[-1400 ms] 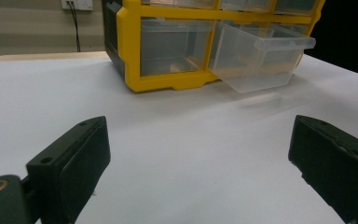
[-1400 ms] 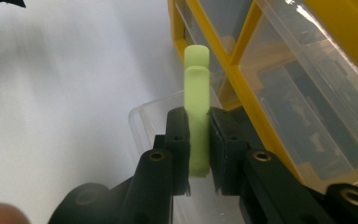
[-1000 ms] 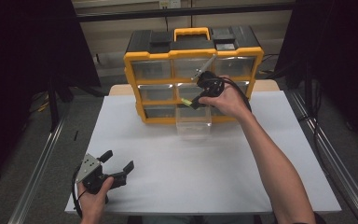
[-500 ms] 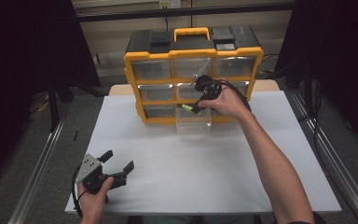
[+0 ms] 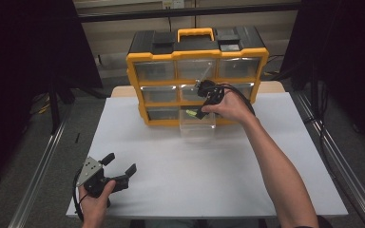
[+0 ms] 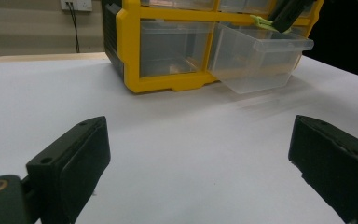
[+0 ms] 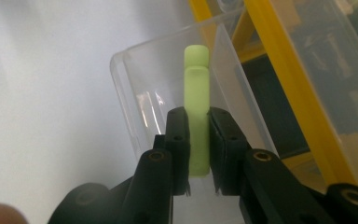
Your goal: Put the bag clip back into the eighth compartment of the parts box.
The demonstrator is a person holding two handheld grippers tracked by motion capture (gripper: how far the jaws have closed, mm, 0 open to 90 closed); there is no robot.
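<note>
Clamping a pale-green, prob. plastic stick (image 7: 196, 116) lengthwise.

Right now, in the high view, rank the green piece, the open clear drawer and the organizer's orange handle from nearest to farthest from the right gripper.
1. green piece: clamped between the jaws of the right gripper, above the drawer.
2. clear drawer: just below the gripper, pulled out from the bottom row.
3. orange handle: on top of the organizer, toward the far wall.
</note>
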